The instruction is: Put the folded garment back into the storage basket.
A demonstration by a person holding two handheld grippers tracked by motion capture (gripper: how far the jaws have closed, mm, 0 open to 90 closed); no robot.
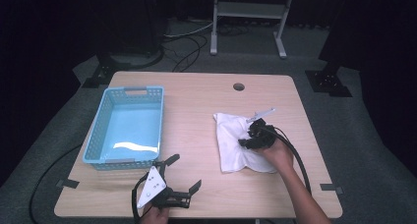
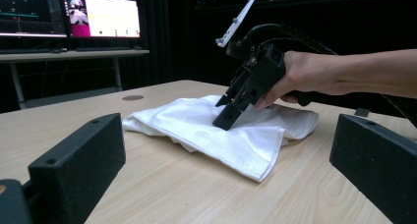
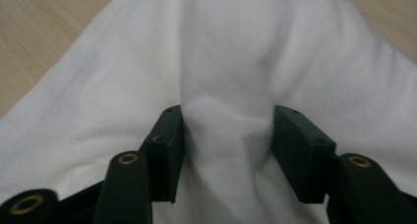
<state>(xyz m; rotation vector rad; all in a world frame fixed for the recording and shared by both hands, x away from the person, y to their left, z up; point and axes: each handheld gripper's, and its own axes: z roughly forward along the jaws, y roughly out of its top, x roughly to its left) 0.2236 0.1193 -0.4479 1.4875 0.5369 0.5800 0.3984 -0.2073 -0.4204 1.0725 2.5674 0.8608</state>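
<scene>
High view: light wooden table (image 1: 196, 101) fills the centre. Light blue perforated plastic basket (image 1: 101, 130) sits left of centre. Crumpled white cloth (image 1: 231, 140) lies right of centre. Right gripper (image 1: 248, 141) is pressed down onto the cloth, right hand (image 1: 278, 153) behind it. Left gripper (image 1: 184, 172) at bottom centre, jaws spread wide, nothing between them, just below the basket.

Left gripper view: own two black jaws at lower left and lower right, wide apart over bare wood. Cloth (image 2: 221, 128) mid-frame, right gripper (image 2: 227, 113) tilted down, tips on the fabric. Monitors (image 2: 69, 15) upper left.

Right gripper view: jaws partly closed, pinching a raised ridge of the cloth (image 3: 226, 76) between them.
</scene>
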